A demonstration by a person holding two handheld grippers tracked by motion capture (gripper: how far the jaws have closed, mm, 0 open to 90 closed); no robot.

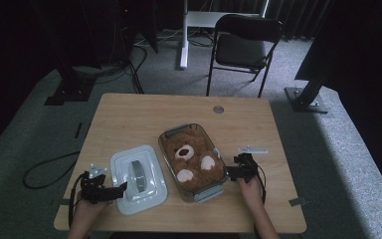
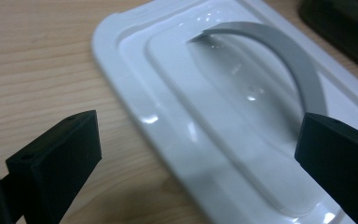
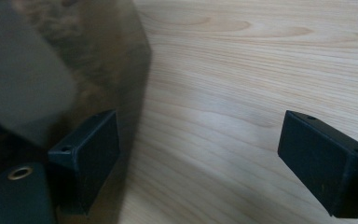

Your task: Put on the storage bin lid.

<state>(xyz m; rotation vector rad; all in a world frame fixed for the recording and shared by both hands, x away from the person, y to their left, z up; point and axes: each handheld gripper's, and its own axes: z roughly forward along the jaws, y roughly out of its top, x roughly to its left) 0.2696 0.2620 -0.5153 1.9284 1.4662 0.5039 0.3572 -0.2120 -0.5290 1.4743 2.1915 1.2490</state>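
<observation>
On the light wooden counter, a clear glass rectangular baking dish is sitting near the middle, and a brown plush teddy bear with cream paws and a cream muzzle is lying inside it on its back. Just beside the dish, toward the person's left, a white rectangular plastic lid with a grey arched handle is lying flat on the counter, apart from the dish.

The left tool is hovering at the near left edge of the lid, with the person's left hand gripping it from behind. In the left gripper view its two black jaws are standing spread wide: one is hanging over bare wood beside the lid, and the other is sitting over the lid's raised centre, close to the end of the grey handle. Nothing is being pinched between them.

The right tool is sitting at the near right corner of the dish, with the right hand behind it. In the right gripper view its jaws are also standing spread apart; one is close against the dish's dark glass wall, and the other is hanging over bare counter. Whether that jaw is touching the glass cannot be told.

Farther right on the counter, a small grey metal piece is lying by itself.
</observation>
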